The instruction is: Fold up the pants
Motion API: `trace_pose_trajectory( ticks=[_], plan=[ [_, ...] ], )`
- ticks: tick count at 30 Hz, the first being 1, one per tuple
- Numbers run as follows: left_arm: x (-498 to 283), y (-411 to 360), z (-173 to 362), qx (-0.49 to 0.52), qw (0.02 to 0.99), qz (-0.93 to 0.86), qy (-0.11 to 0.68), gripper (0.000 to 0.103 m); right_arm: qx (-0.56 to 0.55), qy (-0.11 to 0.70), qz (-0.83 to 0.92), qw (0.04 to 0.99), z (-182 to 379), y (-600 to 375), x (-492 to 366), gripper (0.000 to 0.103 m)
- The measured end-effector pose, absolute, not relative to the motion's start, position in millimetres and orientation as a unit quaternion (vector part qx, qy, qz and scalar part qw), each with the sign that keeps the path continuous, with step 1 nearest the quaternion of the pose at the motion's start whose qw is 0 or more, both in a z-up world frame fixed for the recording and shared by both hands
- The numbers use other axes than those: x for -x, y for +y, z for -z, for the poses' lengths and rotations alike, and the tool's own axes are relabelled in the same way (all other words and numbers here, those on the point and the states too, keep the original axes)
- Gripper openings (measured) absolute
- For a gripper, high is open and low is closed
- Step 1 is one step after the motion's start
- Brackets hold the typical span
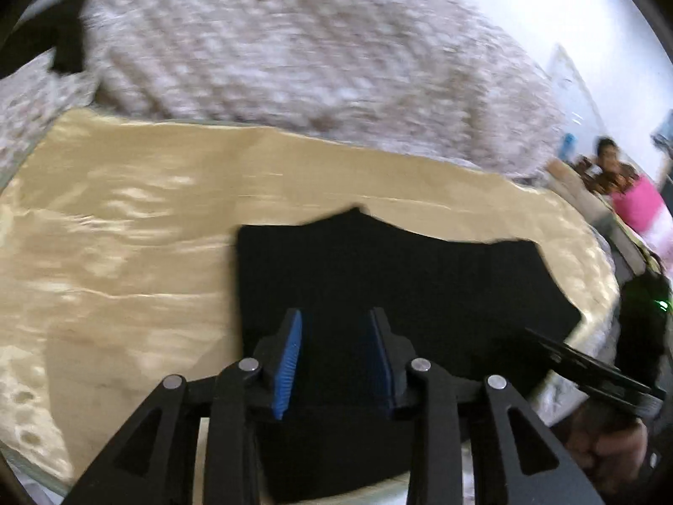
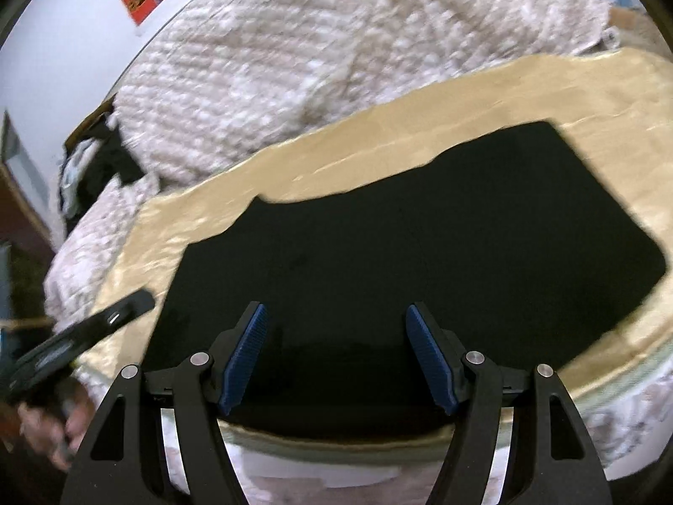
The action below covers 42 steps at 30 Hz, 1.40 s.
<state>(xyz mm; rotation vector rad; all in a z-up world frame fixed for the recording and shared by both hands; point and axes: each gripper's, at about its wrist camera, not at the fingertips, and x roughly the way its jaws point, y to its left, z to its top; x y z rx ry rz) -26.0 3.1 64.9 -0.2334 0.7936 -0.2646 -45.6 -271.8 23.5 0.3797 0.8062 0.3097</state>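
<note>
The black pants (image 2: 420, 252) lie folded flat as a dark patch on a tan sheet (image 2: 589, 97); they also show in the left wrist view (image 1: 399, 277). My left gripper (image 1: 336, 328) is open and empty, hovering over the near edge of the pants. My right gripper (image 2: 336, 328) is open wide and empty, also above the near edge. The right gripper's tips show at the right edge of the left wrist view (image 1: 589, 366). The left gripper's tips show at the left edge of the right wrist view (image 2: 92, 328).
A white quilted blanket (image 1: 294, 42) is heaped behind the tan sheet (image 1: 105, 231). A dark garment (image 2: 105, 160) lies at the far left by the blanket. A person in pink (image 1: 639, 202) sits beyond the bed's right side.
</note>
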Motion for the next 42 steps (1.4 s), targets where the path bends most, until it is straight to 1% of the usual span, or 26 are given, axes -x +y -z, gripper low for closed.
trace_pose_trajectory(
  ticks=[2,4,8,13,14,15,16,17,22,26,29,34,35,38,42],
  plan=[
    [21,16,-55,0.13,0.905,0.11,0.391,0.035,-0.189,0.405,-0.184,0.875,-20,-260,35,0.068],
    [19,21,-47,0.136,0.903,0.101,0.395,0.035,-0.19,0.421,-0.206,0.863,-15,-250,24,0.064],
    [21,19,-39,0.127,0.902,0.101,0.4,0.035,-0.191,0.435,-0.227,0.85,-11,-237,1,0.049],
    [19,17,-33,0.119,0.903,0.094,0.402,0.035,-0.198,0.446,-0.251,0.836,-7,-226,-21,0.049],
    [19,17,-33,0.119,0.903,0.093,0.402,0.035,-0.199,0.449,-0.257,0.833,-6,-224,-26,0.045],
    [18,17,-33,0.119,0.903,0.093,0.402,0.035,-0.199,0.451,-0.259,0.831,-6,-222,-29,0.027],
    [19,17,-33,0.118,0.904,0.093,0.401,0.035,-0.199,0.457,-0.257,0.828,-4,-221,-32,0.013],
    [20,18,-33,0.117,0.904,0.092,0.4,0.035,-0.203,0.464,-0.254,0.824,-1,-221,-34,0.002],
    [21,19,-32,0.117,0.904,0.094,0.4,0.035,-0.215,0.435,-0.249,0.838,-12,-235,-17,0.002],
    [23,15,-32,0.117,0.903,0.101,0.401,0.035,-0.221,0.449,-0.232,0.834,3,-241,-22,0.002],
    [27,13,-37,0.108,0.909,0.106,0.389,0.035,-0.192,0.437,-0.229,0.849,-7,-236,-20,0.002],
    [31,12,-36,0.108,0.907,0.109,0.392,0.035,-0.187,0.443,-0.223,0.848,-3,-238,-21,0.002],
    [32,11,-36,0.106,0.907,0.111,0.392,0.035,-0.174,0.436,-0.207,0.858,-8,-239,-17,0.005],
    [32,7,-36,0.101,0.908,0.115,0.391,0.035,-0.143,0.402,-0.157,0.891,-24,-249,-5,0.006],
    [27,2,-33,0.096,0.907,0.118,0.394,0.036,-0.146,0.389,-0.21,0.885,-33,-241,-9,0.006]
  ],
)
